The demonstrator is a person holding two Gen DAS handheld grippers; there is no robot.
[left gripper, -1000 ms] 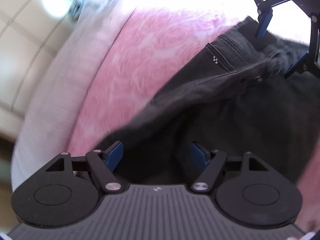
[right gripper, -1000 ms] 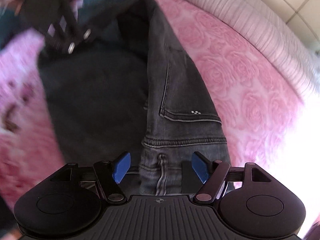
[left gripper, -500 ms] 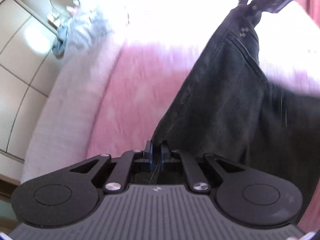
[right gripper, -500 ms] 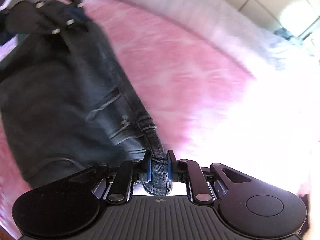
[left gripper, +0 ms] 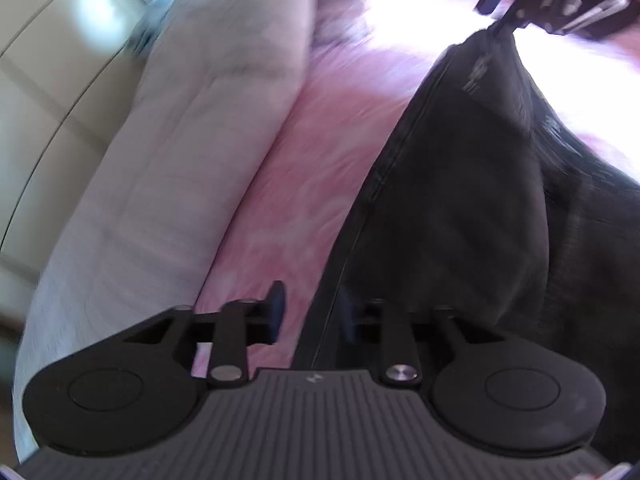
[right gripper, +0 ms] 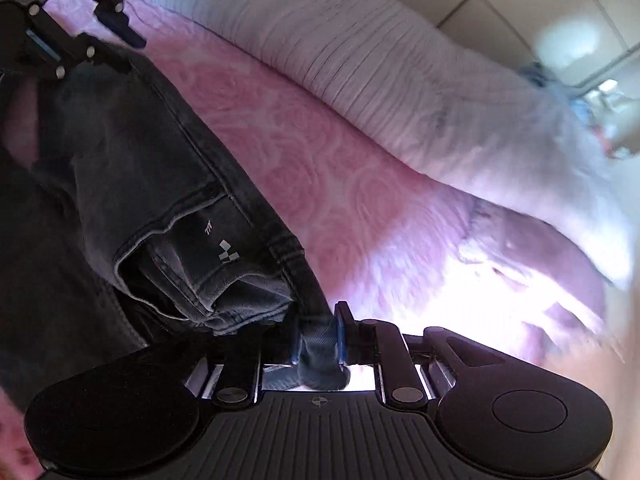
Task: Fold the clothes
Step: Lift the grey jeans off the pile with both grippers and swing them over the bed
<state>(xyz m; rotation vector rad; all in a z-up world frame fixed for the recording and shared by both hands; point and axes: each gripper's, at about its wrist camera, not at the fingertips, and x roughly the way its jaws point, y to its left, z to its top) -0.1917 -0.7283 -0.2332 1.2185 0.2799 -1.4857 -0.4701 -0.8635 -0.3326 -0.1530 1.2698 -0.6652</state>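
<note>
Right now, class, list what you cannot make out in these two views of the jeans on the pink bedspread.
Left wrist view: jeans, cut off by the right edge.
Left wrist view: clutter by the wall, motion-blurred.
Right wrist view: bedspread at lower right, lost in glare.

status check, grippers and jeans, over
Right gripper clamped on jeans waistband. Left gripper jaws just reopened, apart, jeans edge between, not pinched. Jeans over pink bedspread. Nothing in the way.

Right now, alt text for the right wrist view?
The right gripper pinches the waistband of dark grey jeans above a pink rose-patterned bedspread. The left gripper shows at upper left, at the jeans' far end.
</note>
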